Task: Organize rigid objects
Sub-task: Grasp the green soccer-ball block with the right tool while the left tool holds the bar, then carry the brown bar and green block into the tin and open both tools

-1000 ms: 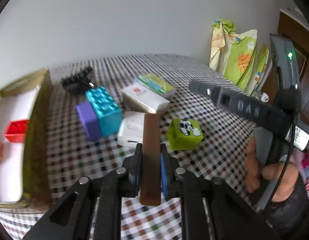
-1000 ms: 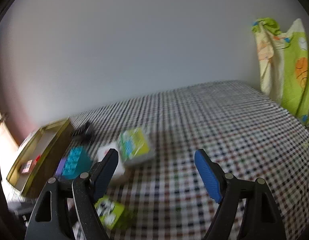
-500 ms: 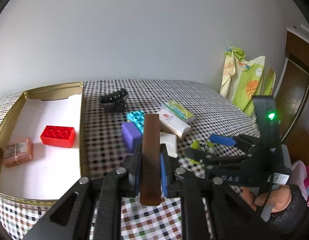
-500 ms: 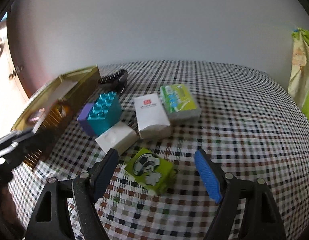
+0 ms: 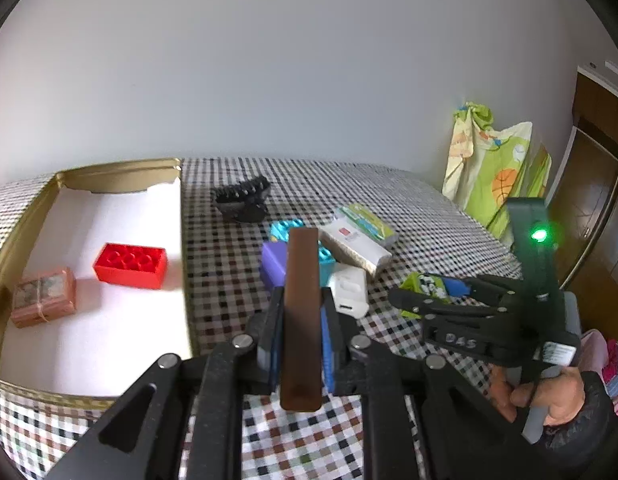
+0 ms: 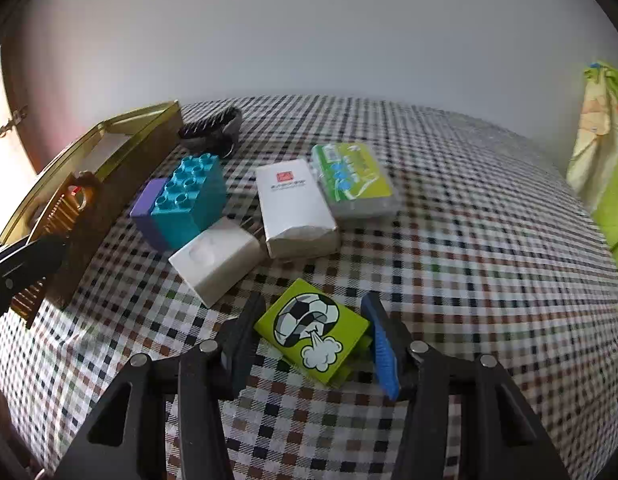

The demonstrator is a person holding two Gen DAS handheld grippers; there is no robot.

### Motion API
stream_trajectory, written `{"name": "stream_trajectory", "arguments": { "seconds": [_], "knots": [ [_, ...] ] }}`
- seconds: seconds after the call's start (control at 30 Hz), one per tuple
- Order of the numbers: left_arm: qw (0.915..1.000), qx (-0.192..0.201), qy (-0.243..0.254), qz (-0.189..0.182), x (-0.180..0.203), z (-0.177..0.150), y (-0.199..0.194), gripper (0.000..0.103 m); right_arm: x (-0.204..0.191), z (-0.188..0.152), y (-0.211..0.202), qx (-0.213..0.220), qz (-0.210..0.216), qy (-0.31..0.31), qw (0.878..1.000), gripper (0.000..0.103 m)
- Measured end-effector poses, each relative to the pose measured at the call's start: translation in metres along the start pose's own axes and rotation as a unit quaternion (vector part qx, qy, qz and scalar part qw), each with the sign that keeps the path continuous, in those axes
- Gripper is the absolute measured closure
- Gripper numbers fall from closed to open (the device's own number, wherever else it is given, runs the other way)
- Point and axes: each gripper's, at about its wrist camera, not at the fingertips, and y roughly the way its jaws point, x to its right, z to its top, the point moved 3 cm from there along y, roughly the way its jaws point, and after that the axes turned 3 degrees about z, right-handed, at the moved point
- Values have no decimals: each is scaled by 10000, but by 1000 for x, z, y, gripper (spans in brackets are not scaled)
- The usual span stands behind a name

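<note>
My left gripper point(image 5: 301, 344) is shut on a brown comb point(image 5: 302, 312) and holds it above the checked cloth, just right of the gold tin point(image 5: 109, 176). The tin holds a red brick point(image 5: 130, 265) and a pink bundle point(image 5: 43, 297). My right gripper point(image 6: 309, 340) is open, its fingers on either side of the green football block point(image 6: 313, 330), which lies on the cloth. The comb also shows at the left of the right wrist view point(image 6: 65, 216).
On the cloth lie a teal and purple brick point(image 6: 185, 200), a white charger point(image 6: 217, 258), a white tissue pack point(image 6: 295, 208), a green tissue pack point(image 6: 353, 178) and a black hair clip point(image 6: 211, 128). Folded bright cloth point(image 5: 493, 180) stands at the far right.
My right gripper has come down and forward until its fingers straddle the green block. My left gripper has swung left with the comb, bringing the tin into view.
</note>
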Motion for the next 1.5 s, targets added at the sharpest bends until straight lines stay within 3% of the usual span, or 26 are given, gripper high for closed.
{"name": "stream_trajectory", "arguments": {
  "seconds": [0.23, 0.7, 0.93, 1.17, 1.5],
  "knots": [
    [9985, 363, -76, 411, -27, 13, -17, 90, -18, 34, -27, 840, 250, 190, 9960, 50],
    [9821, 781, -433, 1659, -115, 29, -44, 90, -116, 81, -9, 1496, 898, 65, 9846, 50],
    [9767, 687, -732, 1895, -151, 25, -44, 90, -159, 92, 9, 1487, 1146, -38, 9822, 50],
    [9725, 692, -863, 2051, -164, 22, -44, 90, -179, 92, 21, 1392, 1413, 31, 9801, 50],
    [9685, 564, -807, 2286, -168, 18, -38, 90, -191, 81, 22, 1293, 1367, -225, 9819, 50]
  ]
}}
